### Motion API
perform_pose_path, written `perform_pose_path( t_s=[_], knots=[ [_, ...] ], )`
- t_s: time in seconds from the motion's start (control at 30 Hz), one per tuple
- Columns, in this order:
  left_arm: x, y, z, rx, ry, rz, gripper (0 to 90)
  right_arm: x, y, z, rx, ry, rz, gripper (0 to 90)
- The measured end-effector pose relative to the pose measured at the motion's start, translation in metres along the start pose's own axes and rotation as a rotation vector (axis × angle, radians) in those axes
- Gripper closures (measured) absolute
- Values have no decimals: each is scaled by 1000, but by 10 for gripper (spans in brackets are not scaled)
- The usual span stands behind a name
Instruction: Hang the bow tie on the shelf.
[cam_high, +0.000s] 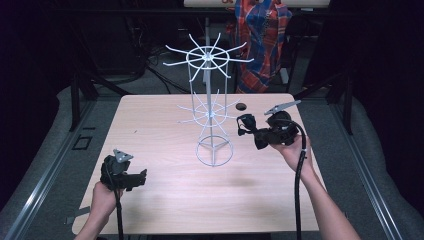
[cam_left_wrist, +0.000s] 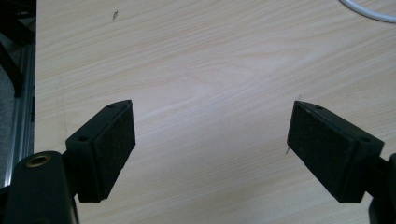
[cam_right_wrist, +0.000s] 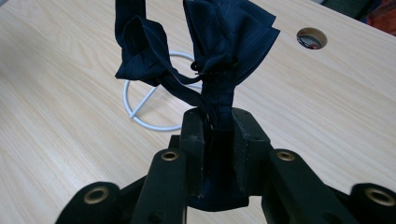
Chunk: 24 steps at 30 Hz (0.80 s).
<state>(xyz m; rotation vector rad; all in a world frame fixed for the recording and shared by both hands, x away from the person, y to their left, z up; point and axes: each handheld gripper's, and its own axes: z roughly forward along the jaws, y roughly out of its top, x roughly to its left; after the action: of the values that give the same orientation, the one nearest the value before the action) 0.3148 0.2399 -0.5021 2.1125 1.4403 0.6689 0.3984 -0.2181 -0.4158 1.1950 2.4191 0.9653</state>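
A white wire rack (cam_high: 211, 107) with two tiers of spoke hooks stands upright on the wooden table (cam_high: 150, 140). My right gripper (cam_high: 248, 127) hovers just right of the rack's lower tier, shut on a dark navy bow tie (cam_high: 245, 124). In the right gripper view the bow tie (cam_right_wrist: 219, 37) sticks up from between the closed jaws, its band pinched, with the rack's round base ring (cam_right_wrist: 140, 112) behind it. My left gripper (cam_high: 142, 176) rests low at the table's front left, open. Its pads (cam_left_wrist: 114, 144) stand wide apart over bare wood.
A round cable hole (cam_high: 241, 106) lies in the table behind the right gripper. A plaid cloth (cam_high: 261, 40) hangs beyond the table's far edge. A white wire curve (cam_left_wrist: 369, 11) crosses the top right corner of the left gripper view. Metal floor rails flank the table.
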Motion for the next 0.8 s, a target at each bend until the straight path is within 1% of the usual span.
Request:
perform_pose_path(
  t_s=[0.07, 0.23, 0.43, 0.53, 0.6, 0.8],
  knots=[
    [0, 0, 0, 1, -1, 1, 155, 1, 1, 2, -2, 0, 4, 759],
    [0, 0, 0, 1, -1, 1, 155, 4, 4, 8, 6, -1, -15, 758],
    [0, 0, 0, 0, -1, 2, 155, 8, 7, 13, 15, -4, -22, 758],
    [0, 0, 0, 0, 0, 1, 155, 10, 8, 15, 22, -9, -37, 757],
    [0, 0, 0, -1, -1, 1, 155, 12, 9, 16, 15, -9, -34, 757],
    [0, 0, -1, -1, 0, 2, 155, 18, 13, 23, 13, -14, -55, 757]
  ],
)
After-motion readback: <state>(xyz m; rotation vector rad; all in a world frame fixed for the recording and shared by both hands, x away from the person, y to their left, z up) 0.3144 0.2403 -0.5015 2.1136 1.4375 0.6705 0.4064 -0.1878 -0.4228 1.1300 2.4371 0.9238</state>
